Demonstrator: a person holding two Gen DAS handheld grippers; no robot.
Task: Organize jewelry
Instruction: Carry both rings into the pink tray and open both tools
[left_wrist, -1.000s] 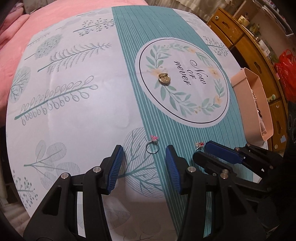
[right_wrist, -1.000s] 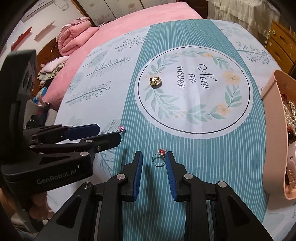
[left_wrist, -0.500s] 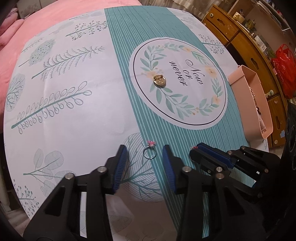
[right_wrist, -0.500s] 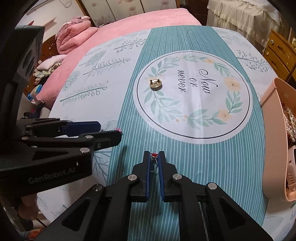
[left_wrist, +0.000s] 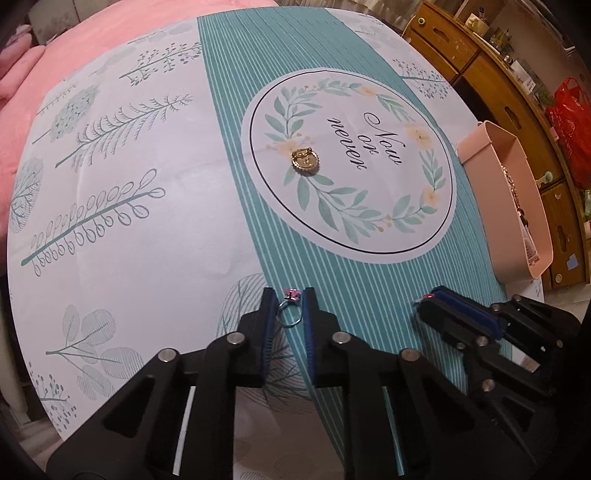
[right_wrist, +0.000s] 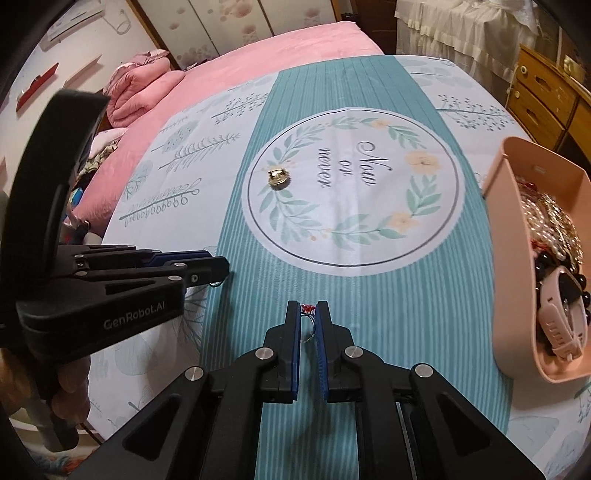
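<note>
Left wrist view: left gripper (left_wrist: 289, 308) closed around pink-stone ring (left_wrist: 289, 309), pads touching both sides, ring low on tablecloth (left_wrist: 129, 229). Gold brooch (left_wrist: 305, 161) alone inside leaf circle, well apart. Pink tray (left_wrist: 517, 221) at right edge, some jewelry inside.

Right wrist view: right gripper (right_wrist: 307, 319) pinching red-stone ring (right_wrist: 307, 314) tight. Left gripper (right_wrist: 207, 267) beside, ring edge peeking under tip. Pink tray (right_wrist: 506, 229) holding pearls, beads, watch.

Task partly done, by look: much already in tray. Left: carry both rings to tray, then fetch gold brooch.
</note>
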